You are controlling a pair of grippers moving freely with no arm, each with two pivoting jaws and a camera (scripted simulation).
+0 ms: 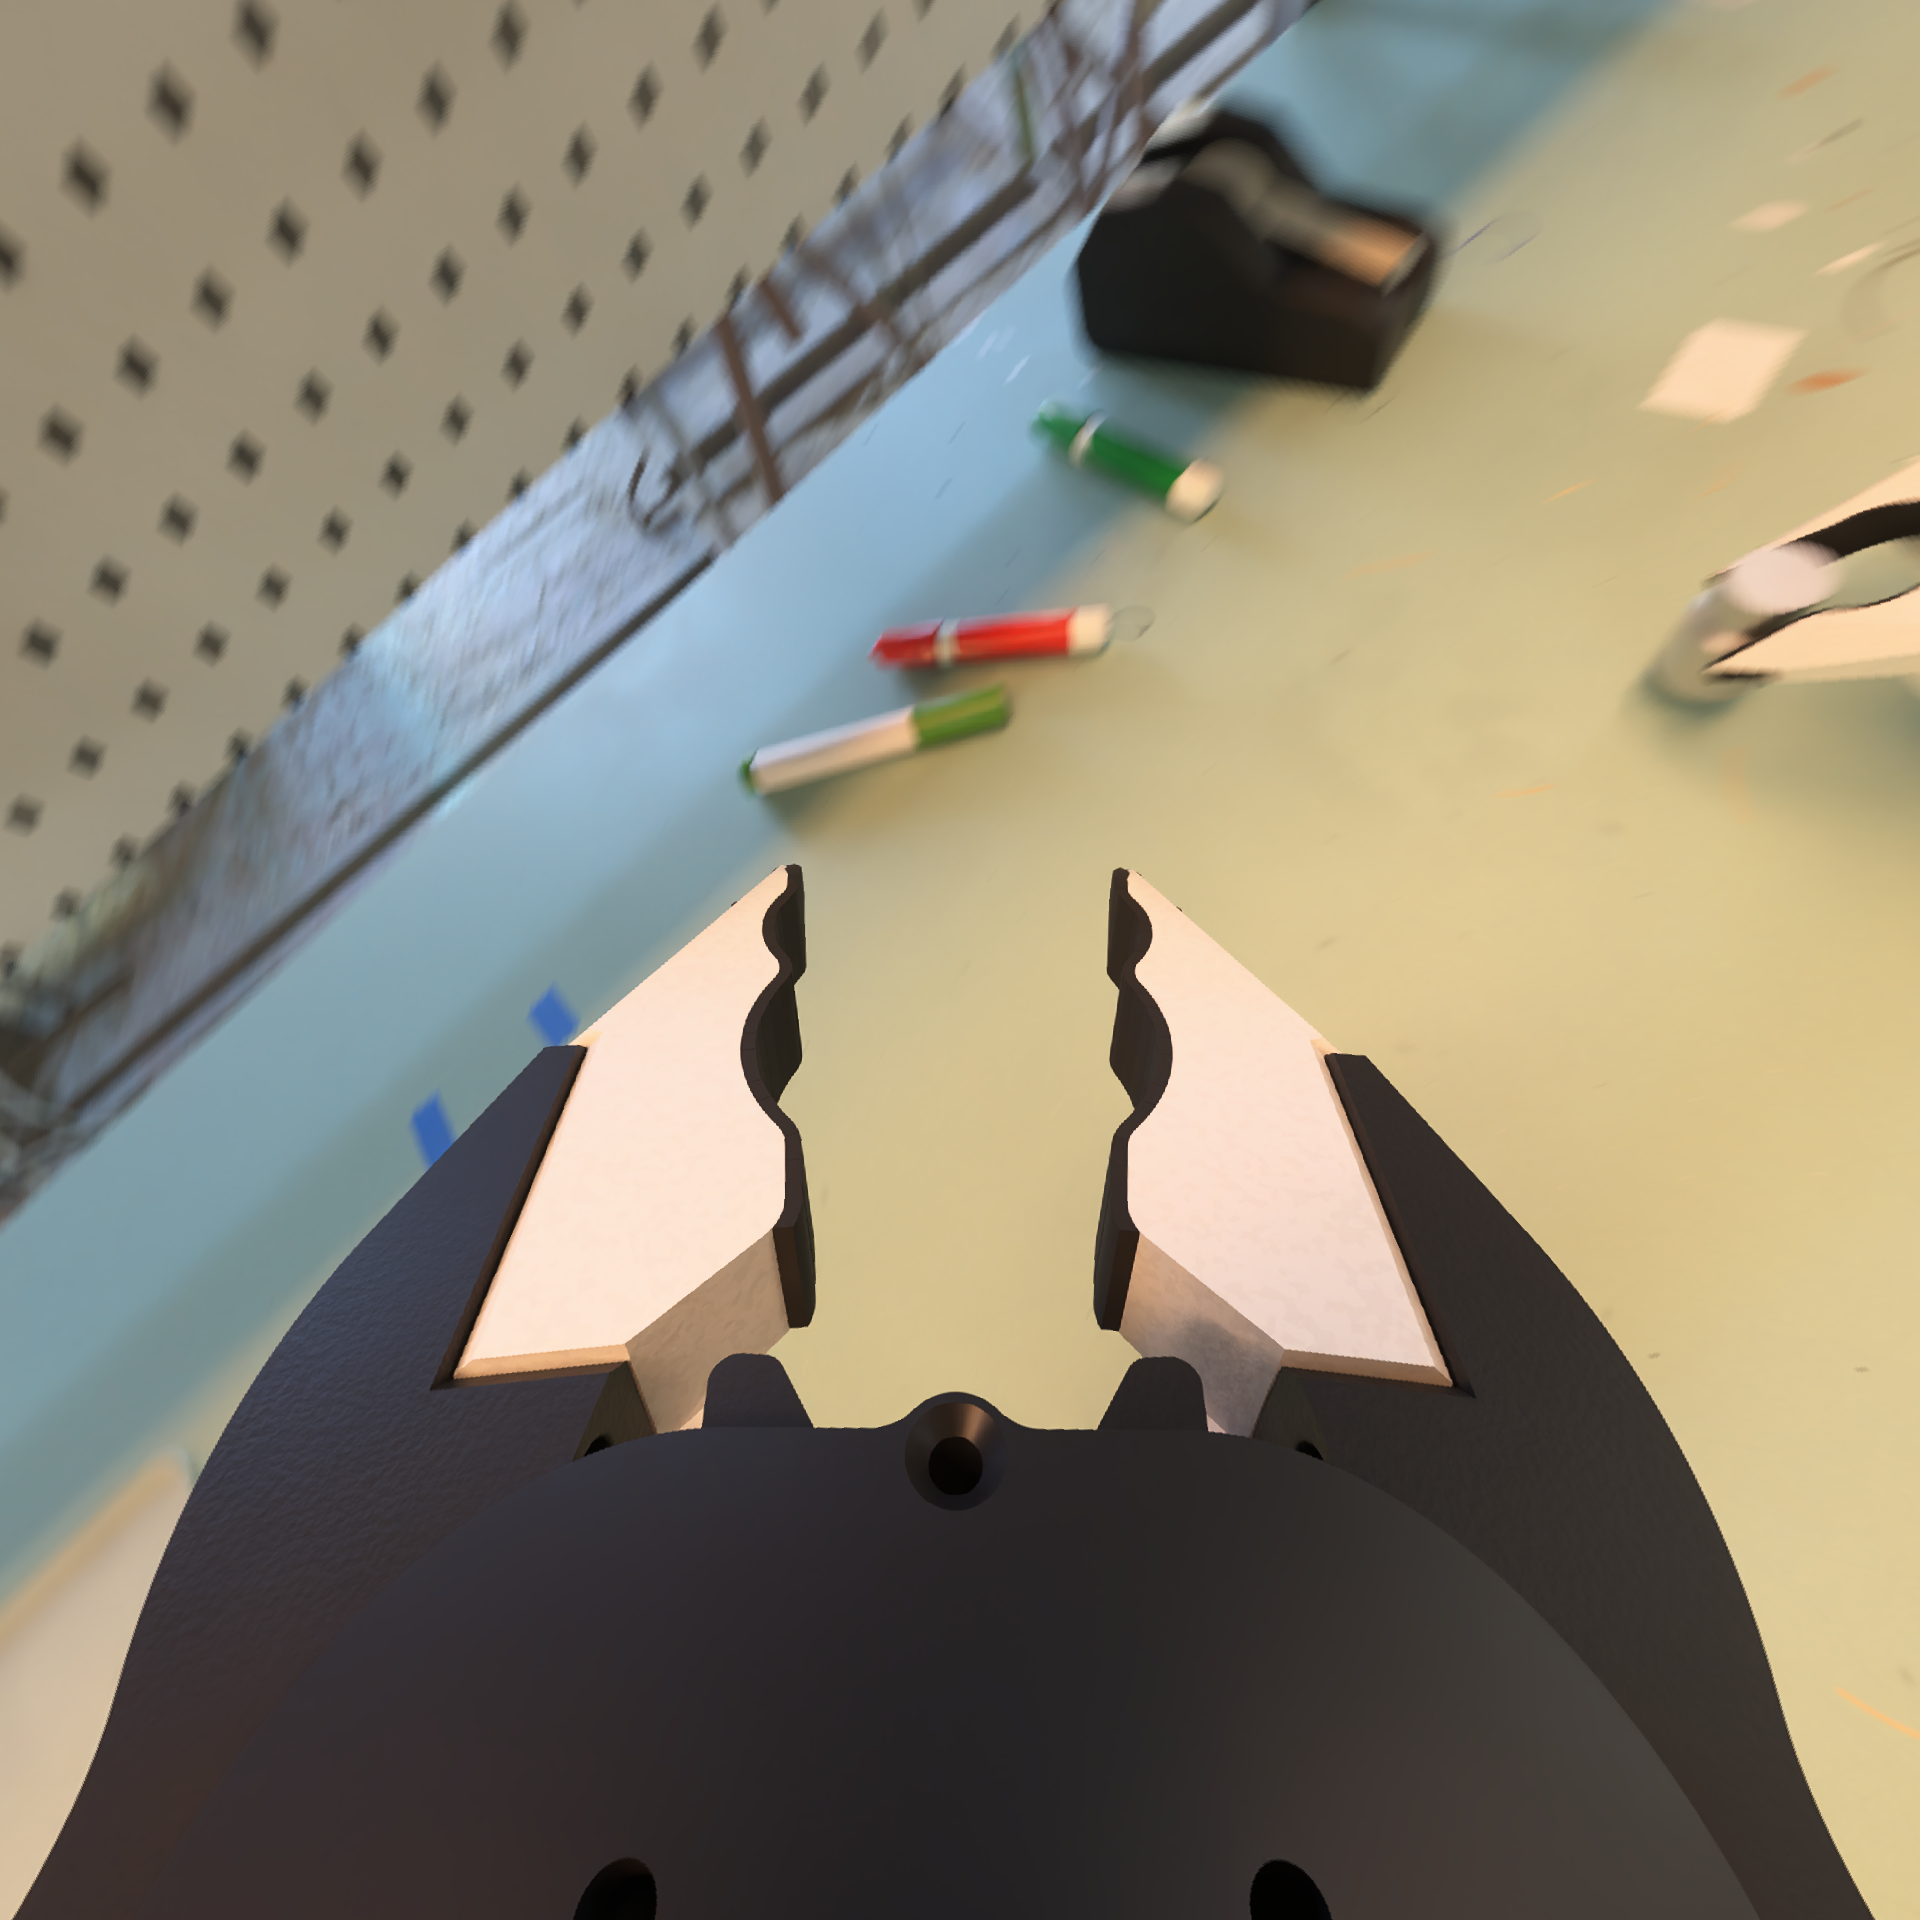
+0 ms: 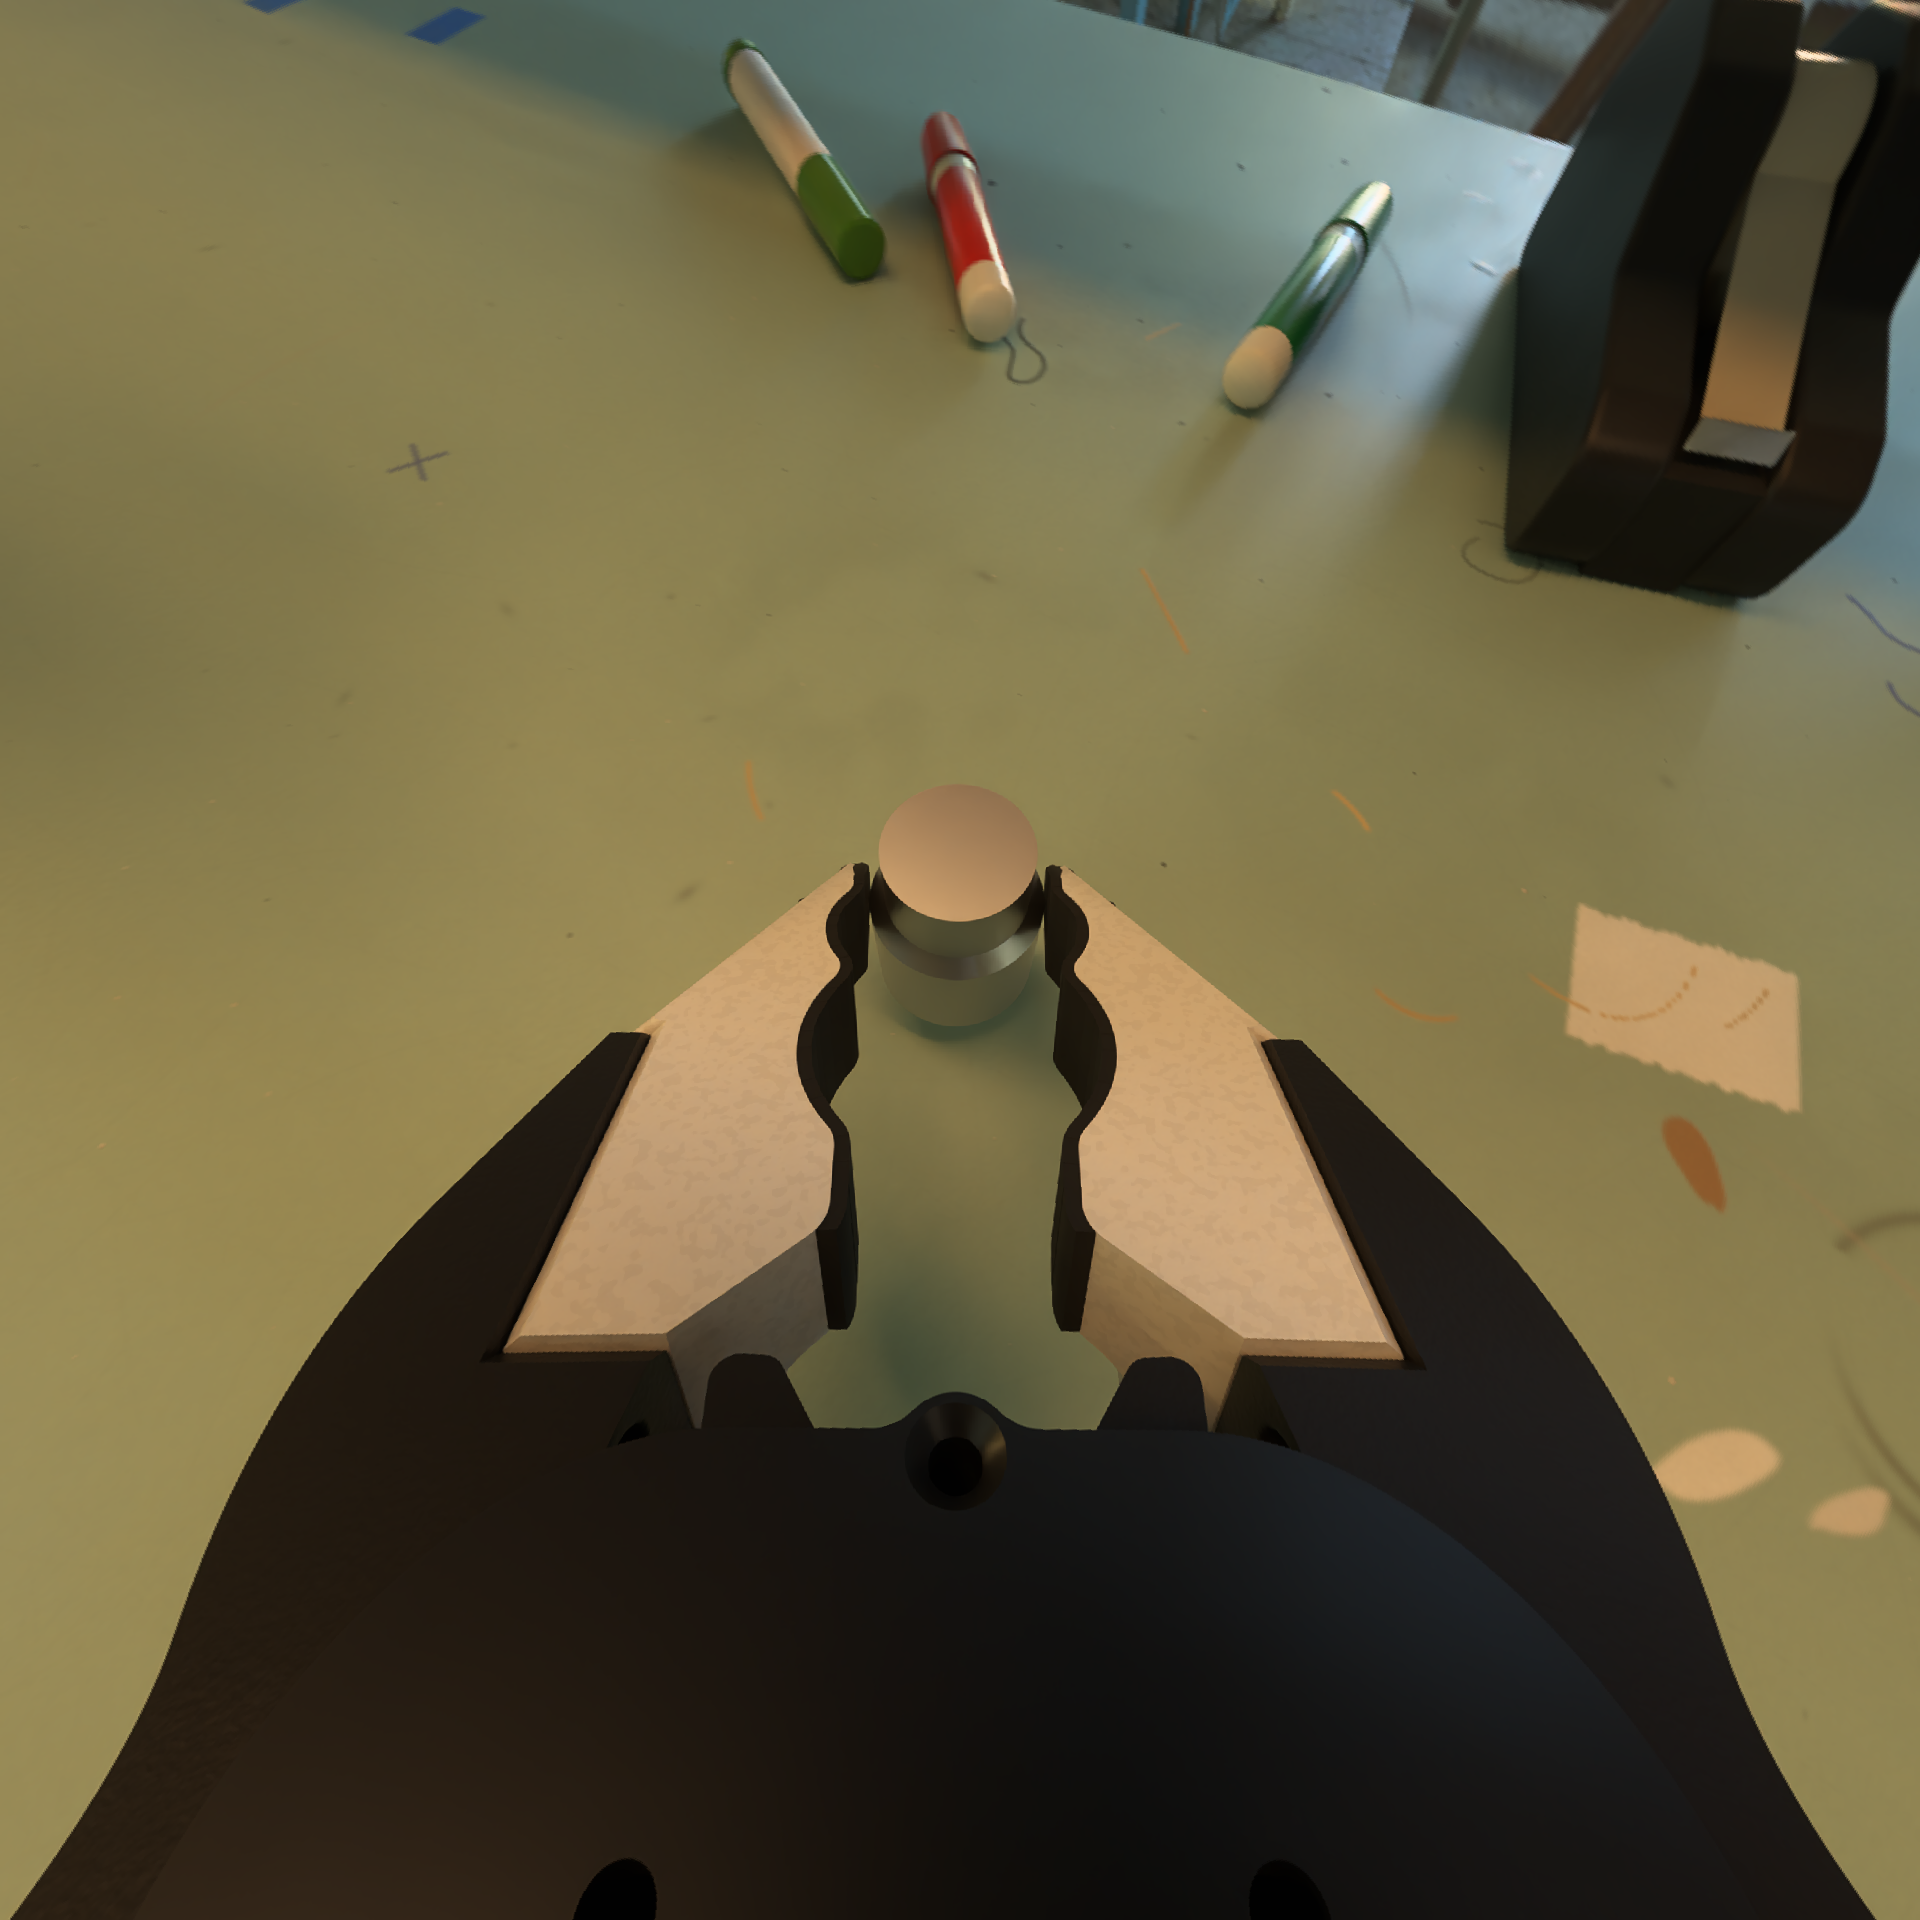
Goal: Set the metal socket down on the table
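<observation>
The metal socket (image 2: 956, 847) is a short silver cylinder that stands upright between my right gripper's fingertips. My right gripper (image 2: 956, 883) is shut on its narrower upper part. The socket's lower end is at or just above the pale green table (image 2: 520, 727); I cannot tell whether they touch. In the left wrist view the socket (image 1: 1699, 655) and the right gripper (image 1: 1735, 613) show at the right edge. My left gripper (image 1: 956, 883) is open and empty, above the table and well left of the socket.
Beyond the socket lie a green and white marker (image 2: 805, 161), a red marker (image 2: 966, 223) and a dark green marker (image 2: 1309, 291). A black tape dispenser (image 2: 1683, 343) stands at the far right. A paper scrap (image 2: 1683, 1003) lies to the right. A pegboard wall (image 1: 312, 312) rises behind the table.
</observation>
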